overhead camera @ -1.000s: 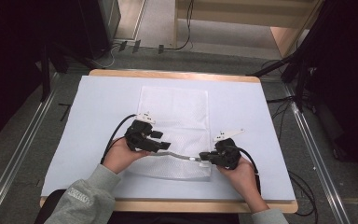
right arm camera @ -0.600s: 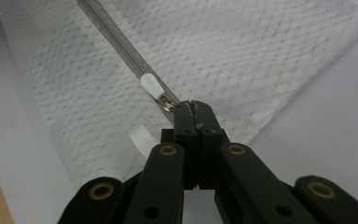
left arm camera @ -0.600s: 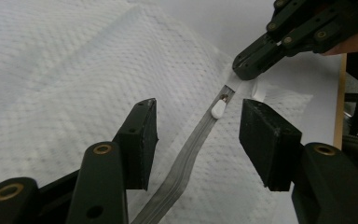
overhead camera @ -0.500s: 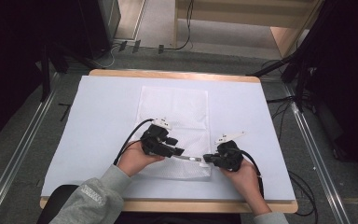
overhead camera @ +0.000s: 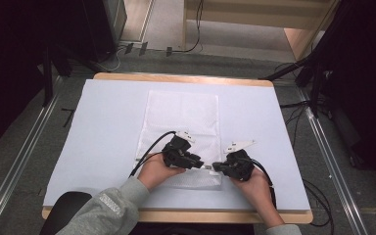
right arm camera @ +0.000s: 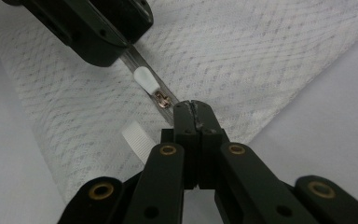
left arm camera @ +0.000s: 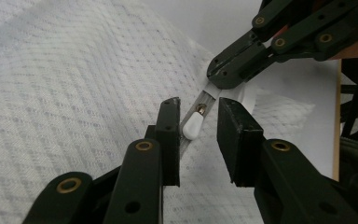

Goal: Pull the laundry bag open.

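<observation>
A white mesh bag (overhead camera: 183, 117) lies flat on the pale table (overhead camera: 103, 127). Its zipper runs along the near edge. In the left gripper view my left gripper (left arm camera: 198, 116) is open, its jaws standing either side of the white zipper pull (left arm camera: 192, 125) without touching it. Just beyond the pull, my right gripper (left arm camera: 223, 77) pinches the zipper strip. In the right gripper view that gripper (right arm camera: 193, 108) is shut on the zipper end, right behind the metal slider (right arm camera: 163, 99) and the pull (right arm camera: 147, 80). From above, the left gripper (overhead camera: 199, 164) and right gripper (overhead camera: 216, 167) nearly meet.
A short white ribbon tab (right arm camera: 137, 137) sticks out of the bag beside the right gripper's jaws. The table's wooden front edge (overhead camera: 176, 215) lies close behind both hands. Dark floor, metal rails (overhead camera: 24, 161) and cables surround the table.
My left gripper has slid to the right along the bag's near edge and now stands at the zipper pull, close to the right gripper. The right gripper has hardly moved.
</observation>
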`<action>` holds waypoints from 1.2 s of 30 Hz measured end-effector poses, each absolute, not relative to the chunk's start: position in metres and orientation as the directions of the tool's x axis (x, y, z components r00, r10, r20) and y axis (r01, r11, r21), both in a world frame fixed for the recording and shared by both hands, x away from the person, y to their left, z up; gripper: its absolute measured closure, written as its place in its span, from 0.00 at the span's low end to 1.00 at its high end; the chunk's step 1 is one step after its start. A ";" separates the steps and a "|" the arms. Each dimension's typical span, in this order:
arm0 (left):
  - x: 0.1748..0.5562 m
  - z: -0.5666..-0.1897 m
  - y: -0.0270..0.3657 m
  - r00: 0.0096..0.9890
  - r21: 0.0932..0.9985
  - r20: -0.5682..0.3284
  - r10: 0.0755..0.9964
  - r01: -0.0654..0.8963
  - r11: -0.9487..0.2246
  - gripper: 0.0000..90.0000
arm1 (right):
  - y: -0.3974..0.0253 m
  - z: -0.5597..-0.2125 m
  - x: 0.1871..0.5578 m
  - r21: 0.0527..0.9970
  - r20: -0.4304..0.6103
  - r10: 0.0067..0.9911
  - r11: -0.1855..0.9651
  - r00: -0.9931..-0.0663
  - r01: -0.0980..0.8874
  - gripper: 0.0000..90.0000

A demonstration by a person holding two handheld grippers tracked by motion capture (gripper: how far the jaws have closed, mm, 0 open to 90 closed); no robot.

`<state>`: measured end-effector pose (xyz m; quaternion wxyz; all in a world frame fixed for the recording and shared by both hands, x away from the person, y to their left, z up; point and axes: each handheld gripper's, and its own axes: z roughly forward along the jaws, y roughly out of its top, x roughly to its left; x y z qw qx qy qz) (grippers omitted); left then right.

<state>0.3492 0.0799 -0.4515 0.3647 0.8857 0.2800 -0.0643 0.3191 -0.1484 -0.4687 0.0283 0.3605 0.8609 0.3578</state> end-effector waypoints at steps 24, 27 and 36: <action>0.347 -0.466 0.072 0.842 0.606 -0.313 0.439 0.533 -0.590 0.88 | -0.150 -0.469 0.320 0.633 0.225 0.638 0.479 -0.736 0.609 1.00; 0.345 -0.465 0.071 0.847 0.609 -0.321 0.424 0.527 -0.592 0.88 | -0.150 -0.469 0.320 0.632 0.226 0.639 0.478 -0.736 0.610 1.00; 0.345 -0.469 0.068 0.850 0.610 -0.335 0.407 0.524 -0.594 0.90 | -0.149 -0.469 0.320 0.632 0.224 0.640 0.478 -0.735 0.610 1.00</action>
